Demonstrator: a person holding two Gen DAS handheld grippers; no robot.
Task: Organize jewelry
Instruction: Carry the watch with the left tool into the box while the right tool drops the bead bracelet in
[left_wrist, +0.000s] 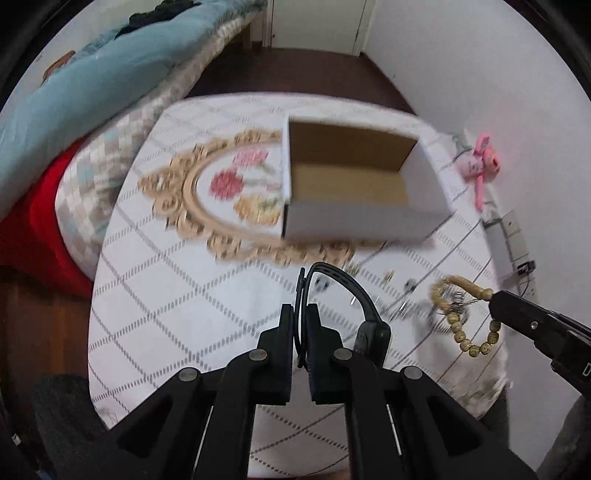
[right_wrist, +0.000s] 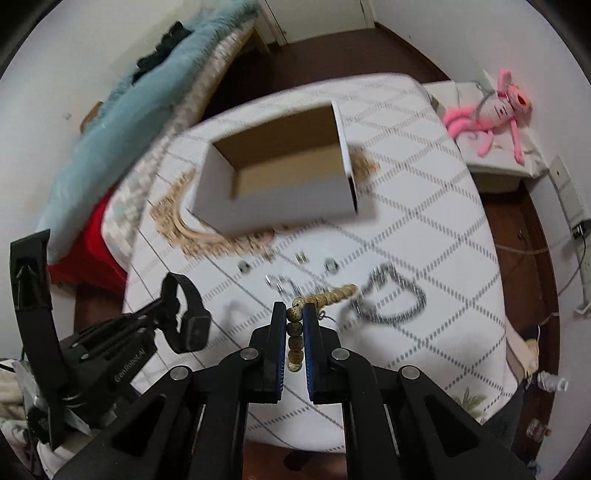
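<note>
My left gripper (left_wrist: 300, 314) is shut on the strap of a black wristband watch (left_wrist: 354, 295), lifted above the tablecloth; the right wrist view shows the same watch (right_wrist: 190, 321) hanging from the left gripper (right_wrist: 166, 308). My right gripper (right_wrist: 294, 314) is shut on a tan bead bracelet (right_wrist: 295, 339), whose loose end (right_wrist: 340, 293) trails to the right. In the left wrist view the bracelet (left_wrist: 458, 314) dangles from the right gripper (left_wrist: 493, 299). An open white cardboard box (left_wrist: 354, 184) (right_wrist: 280, 173), brown inside and empty, stands beyond both grippers.
Small rings and earrings (right_wrist: 299, 258) and a silver chain (right_wrist: 395, 299) lie on the white patterned tablecloth (right_wrist: 424, 206) before the box. A bed with a blue blanket (left_wrist: 92, 85) is at left. A pink plush toy (right_wrist: 491, 110) sits at right by the wall.
</note>
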